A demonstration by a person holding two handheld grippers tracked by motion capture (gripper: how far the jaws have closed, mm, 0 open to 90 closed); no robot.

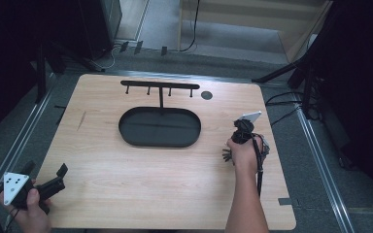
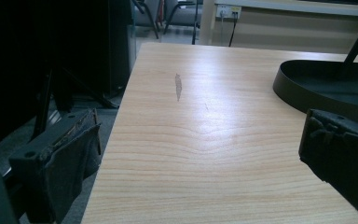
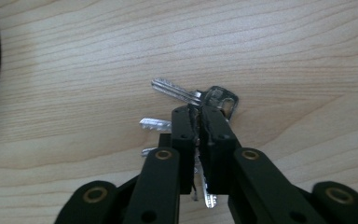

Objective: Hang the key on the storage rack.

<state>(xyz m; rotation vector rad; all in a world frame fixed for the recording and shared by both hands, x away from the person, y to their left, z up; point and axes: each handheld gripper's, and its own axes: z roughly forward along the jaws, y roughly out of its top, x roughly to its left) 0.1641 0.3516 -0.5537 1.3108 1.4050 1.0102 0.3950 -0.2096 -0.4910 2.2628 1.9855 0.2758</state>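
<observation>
A bunch of silver keys (image 3: 214, 98) lies on the wooden table (image 1: 126, 194) near its right edge. My right gripper (image 3: 198, 114) points down at the bunch, its jaws almost together and pinching the keys where they join. The blades fan out to either side. In the high view the keys (image 1: 226, 158) stick out just left of the hand that holds the right gripper (image 1: 230, 151). My left gripper (image 1: 63, 178) hovers over the table's near left corner. In its own view the left gripper (image 2: 200, 126) has its jaws wide apart, with bare wood between them.
A black oval tray (image 1: 126, 133) sits mid-table, and a black rack (image 1: 160, 86) with several hooks rises from its far side. The tray's rim (image 2: 298, 88) is ahead and to the right of the left gripper. A dark round disc (image 1: 206, 95) marks the far right. Stand legs and cables surround the table.
</observation>
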